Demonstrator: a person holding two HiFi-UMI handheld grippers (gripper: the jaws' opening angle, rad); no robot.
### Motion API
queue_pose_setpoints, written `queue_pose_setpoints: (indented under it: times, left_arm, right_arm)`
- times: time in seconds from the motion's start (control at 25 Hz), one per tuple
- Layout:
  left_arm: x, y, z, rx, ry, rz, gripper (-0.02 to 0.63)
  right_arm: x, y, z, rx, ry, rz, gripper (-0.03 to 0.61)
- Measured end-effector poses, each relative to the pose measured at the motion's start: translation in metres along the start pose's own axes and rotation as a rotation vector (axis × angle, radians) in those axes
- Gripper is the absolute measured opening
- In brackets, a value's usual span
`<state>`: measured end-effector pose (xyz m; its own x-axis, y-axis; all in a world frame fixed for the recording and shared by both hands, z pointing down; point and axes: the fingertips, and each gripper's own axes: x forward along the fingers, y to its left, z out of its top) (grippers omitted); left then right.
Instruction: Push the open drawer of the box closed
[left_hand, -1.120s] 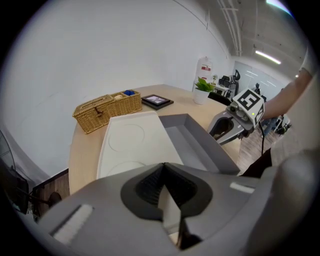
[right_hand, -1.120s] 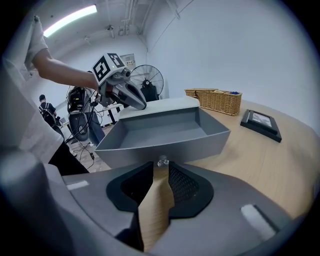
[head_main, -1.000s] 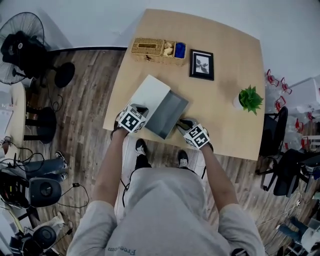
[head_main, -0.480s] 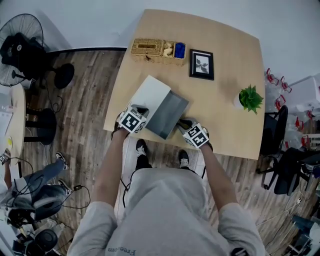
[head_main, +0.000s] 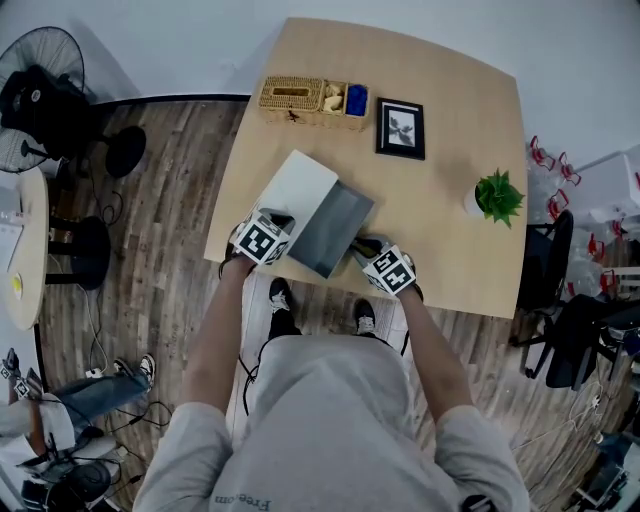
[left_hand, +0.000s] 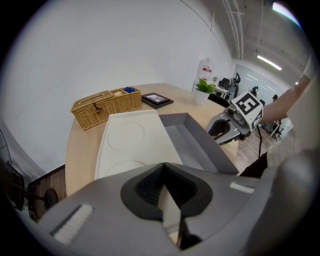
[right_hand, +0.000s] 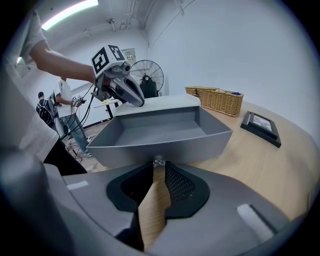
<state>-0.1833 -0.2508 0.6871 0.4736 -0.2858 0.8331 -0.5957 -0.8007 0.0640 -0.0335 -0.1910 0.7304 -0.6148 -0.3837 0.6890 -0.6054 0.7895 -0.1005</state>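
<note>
A white box (head_main: 296, 189) lies near the table's front edge, and its grey drawer (head_main: 334, 227) stands pulled out toward me and empty. My left gripper (head_main: 282, 219) is shut, its tips (left_hand: 164, 166) resting at the box's near left end beside the drawer. My right gripper (head_main: 367, 245) is shut too. Its tips (right_hand: 159, 162) meet right at the small knob on the drawer's front wall (right_hand: 165, 146). The left gripper view shows the box top (left_hand: 131, 145) and the drawer (left_hand: 192, 142) side by side.
At the table's far side stand a wicker basket (head_main: 304, 99) and a framed picture (head_main: 401, 128). A small potted plant (head_main: 496, 197) is at the right. The table's front edge (head_main: 440, 300) runs just under my grippers. A fan (head_main: 38, 92) stands on the floor at the left.
Both grippers and the drawer stay about where they were. A person on the floor at the lower left has shifted further down.
</note>
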Motion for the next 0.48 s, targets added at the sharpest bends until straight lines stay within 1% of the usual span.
queue_pose_setpoints:
  times: [0.48]
  left_arm:
    - [0.001, 0.0, 0.0, -0.002, 0.003, -0.009, 0.052]
  right_arm:
    - [0.005, 0.0, 0.012, -0.005, -0.015, 0.006, 0.075]
